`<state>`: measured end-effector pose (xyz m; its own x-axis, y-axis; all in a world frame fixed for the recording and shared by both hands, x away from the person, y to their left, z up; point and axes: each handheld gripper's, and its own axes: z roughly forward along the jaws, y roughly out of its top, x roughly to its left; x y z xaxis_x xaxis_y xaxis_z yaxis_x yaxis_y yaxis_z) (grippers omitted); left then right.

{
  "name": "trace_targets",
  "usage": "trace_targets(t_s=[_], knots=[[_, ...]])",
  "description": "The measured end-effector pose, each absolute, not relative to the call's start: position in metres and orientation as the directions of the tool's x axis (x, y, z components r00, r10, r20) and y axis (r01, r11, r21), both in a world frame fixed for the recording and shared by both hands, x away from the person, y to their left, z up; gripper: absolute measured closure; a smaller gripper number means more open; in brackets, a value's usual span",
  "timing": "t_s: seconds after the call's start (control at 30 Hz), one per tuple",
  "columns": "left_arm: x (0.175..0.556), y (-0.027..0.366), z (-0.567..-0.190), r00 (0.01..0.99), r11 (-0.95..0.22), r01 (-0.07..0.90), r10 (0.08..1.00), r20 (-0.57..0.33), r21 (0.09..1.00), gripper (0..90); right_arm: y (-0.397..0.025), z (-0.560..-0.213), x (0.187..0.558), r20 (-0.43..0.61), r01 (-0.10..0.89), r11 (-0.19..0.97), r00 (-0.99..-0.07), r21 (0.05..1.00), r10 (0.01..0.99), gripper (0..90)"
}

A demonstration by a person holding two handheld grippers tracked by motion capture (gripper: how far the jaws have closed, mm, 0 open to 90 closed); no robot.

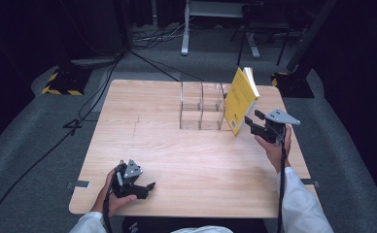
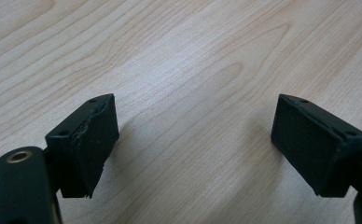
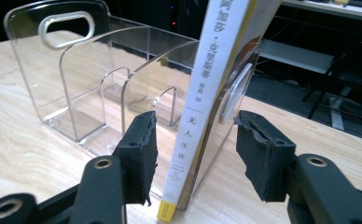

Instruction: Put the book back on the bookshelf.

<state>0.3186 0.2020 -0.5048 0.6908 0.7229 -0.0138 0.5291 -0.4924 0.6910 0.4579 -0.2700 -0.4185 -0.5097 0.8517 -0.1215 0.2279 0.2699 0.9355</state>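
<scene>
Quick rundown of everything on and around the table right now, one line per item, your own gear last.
book: 1, yellow cover, white spine, upright and tilted at the right end of the rack, between the right gripper's jaws
file rack: 1, clear plastic, far middle of table
table: 1, light wood
cables: several, black, floor at left
left gripper: 1, black, open, near left edge
right gripper: 1, black, open around the book

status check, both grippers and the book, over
Left gripper open, idle over bare table. Right gripper open, jaws either side of the yellow book, not clamped. Book stands tilted against the clear rack. Nothing in the way.
</scene>
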Motion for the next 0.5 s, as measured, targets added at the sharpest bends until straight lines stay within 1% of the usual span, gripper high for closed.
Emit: trace_targets(t_s=[0.4, 0.5], knots=[[0.319, 0.202, -0.505, 0.692, -0.493, 0.529, 0.722, -0.014, 0.691, 15.6, -0.272, -0.411, 0.444, -0.147, 0.262, 0.356, -0.583, 0.897, 0.799, 44.1], [0.319, 0.202, -0.505, 0.692, -0.493, 0.529, 0.722, -0.014, 0.691, 15.6, -0.273, -0.411, 0.442, -0.140, 0.276, 0.368, -0.601, 0.888, 0.787, 42.5]])
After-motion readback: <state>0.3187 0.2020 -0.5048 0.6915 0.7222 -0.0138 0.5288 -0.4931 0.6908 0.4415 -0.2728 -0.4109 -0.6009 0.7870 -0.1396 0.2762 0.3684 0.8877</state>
